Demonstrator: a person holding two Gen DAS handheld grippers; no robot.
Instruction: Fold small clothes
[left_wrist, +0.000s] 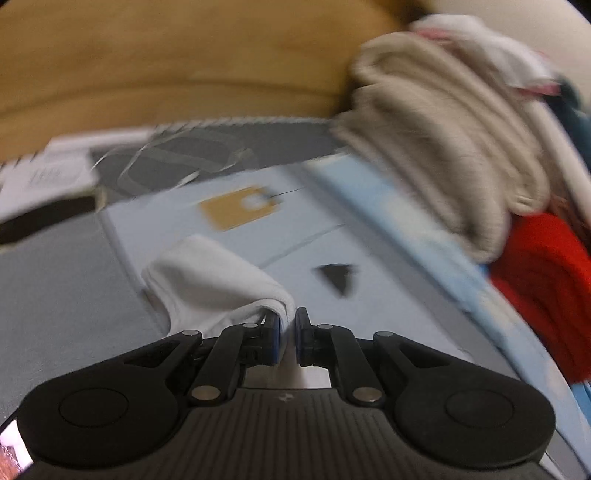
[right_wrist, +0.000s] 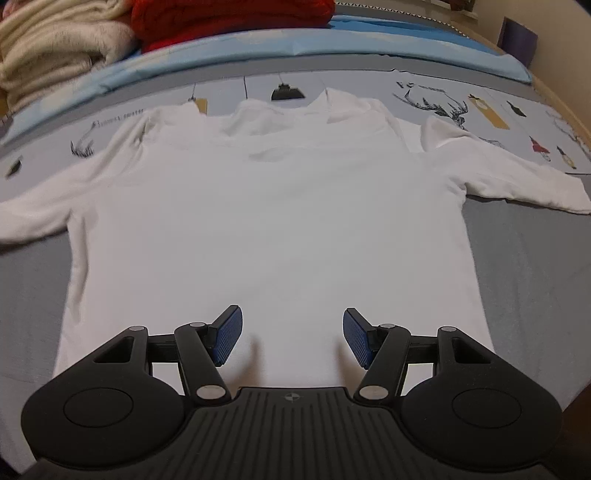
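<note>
A white long-sleeved shirt (right_wrist: 266, 206) lies flat on the bed, collar at the far side and both sleeves spread out. My right gripper (right_wrist: 292, 325) hovers open above its lower hem area, with nothing between the blue pads. In the left wrist view my left gripper (left_wrist: 291, 317) is shut on the end of a white sleeve (left_wrist: 207, 273). The cloth is pinched between the pads and lifted off the printed sheet (left_wrist: 332, 243). This view is blurred.
A beige knit pile (left_wrist: 436, 140) and a red knit (left_wrist: 546, 288) are stacked at the bed's far edge, on a blue cloth strip (right_wrist: 332, 40). Grey bedding (right_wrist: 528, 277) flanks the shirt. A wooden board (left_wrist: 166, 55) rises behind.
</note>
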